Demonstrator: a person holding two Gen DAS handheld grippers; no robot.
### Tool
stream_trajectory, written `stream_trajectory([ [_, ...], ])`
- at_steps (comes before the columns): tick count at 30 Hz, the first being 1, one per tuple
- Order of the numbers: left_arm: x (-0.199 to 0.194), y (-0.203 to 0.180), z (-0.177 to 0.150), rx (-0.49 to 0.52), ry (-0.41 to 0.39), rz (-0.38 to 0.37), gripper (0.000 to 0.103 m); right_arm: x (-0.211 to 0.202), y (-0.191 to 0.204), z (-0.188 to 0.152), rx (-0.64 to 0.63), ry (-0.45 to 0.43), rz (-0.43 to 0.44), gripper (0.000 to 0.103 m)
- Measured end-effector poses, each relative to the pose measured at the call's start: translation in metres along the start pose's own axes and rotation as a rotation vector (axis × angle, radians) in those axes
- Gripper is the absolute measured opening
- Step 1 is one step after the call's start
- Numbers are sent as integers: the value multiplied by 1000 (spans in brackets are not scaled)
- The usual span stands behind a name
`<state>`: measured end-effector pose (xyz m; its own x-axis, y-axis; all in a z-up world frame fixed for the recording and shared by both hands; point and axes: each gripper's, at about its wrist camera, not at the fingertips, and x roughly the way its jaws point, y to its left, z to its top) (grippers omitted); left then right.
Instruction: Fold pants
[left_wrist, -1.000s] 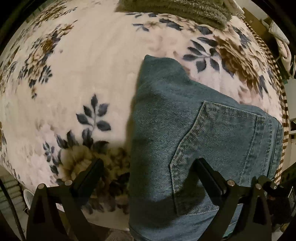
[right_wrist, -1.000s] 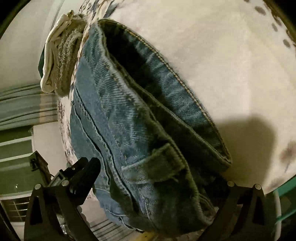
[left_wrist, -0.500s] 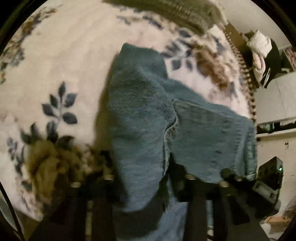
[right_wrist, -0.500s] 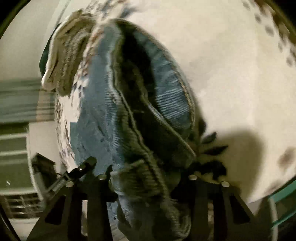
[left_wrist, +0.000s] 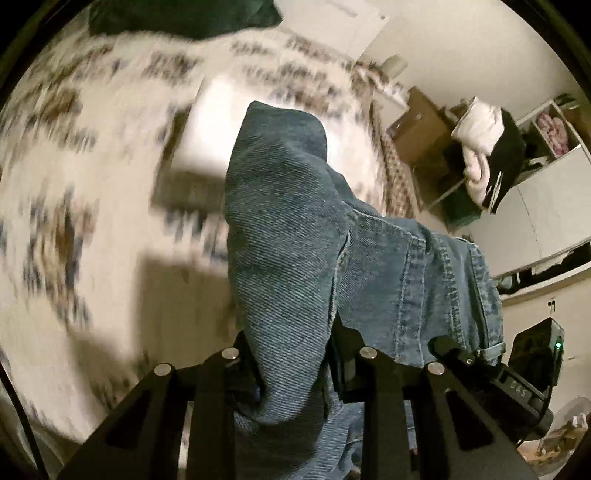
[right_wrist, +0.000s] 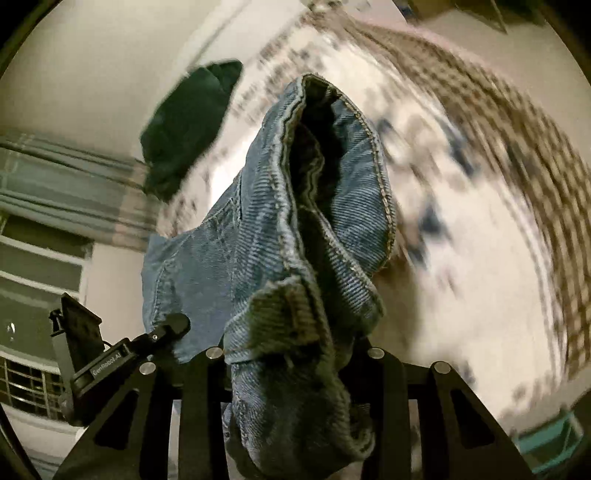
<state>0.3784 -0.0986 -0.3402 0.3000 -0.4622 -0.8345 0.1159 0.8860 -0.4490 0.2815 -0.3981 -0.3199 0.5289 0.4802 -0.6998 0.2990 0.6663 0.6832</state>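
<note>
Floral bedspread (left_wrist: 92, 177) blurred underneath, blue jeans (left_wrist: 291, 240) lifted off it at the waist end.
Left gripper (left_wrist: 291, 354) clenched on a denim fold beside the back pocket; right gripper (right_wrist: 291, 354) clenched on the waistband by a belt loop. Both jaws have just been closing, denim between them. From each tool the jeans run toward 12 o'clock, long axis straight ahead, far end hanging toward the bed. Dark cushion (right_wrist: 188, 125) at 11 in the right view. Neither hand nearer; next fold likely carries waist toward the far end.

Both grippers, wide open a second ago, have closed on the jeans (left_wrist: 295, 258); left gripper (left_wrist: 291, 354) and right gripper (right_wrist: 291, 354) lift them off the floral blanket (left_wrist: 92, 221).
</note>
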Motion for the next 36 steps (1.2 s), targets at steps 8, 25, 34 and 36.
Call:
stream_trajectory([
  [8, 51, 29, 178, 39, -32, 2, 26, 101, 79, 166, -24, -80, 33, 39],
  [25, 63, 41, 153, 185, -18, 498, 97, 160, 126, 163, -305, -61, -680, 101],
  [34, -73, -32, 116, 182, -185, 514, 97, 20, 217, 109, -389, -151, -661, 101],
  [36, -109, -49, 102, 179, -230, 524, 97, -17, 241, 94, -418, -185, -647, 101],
])
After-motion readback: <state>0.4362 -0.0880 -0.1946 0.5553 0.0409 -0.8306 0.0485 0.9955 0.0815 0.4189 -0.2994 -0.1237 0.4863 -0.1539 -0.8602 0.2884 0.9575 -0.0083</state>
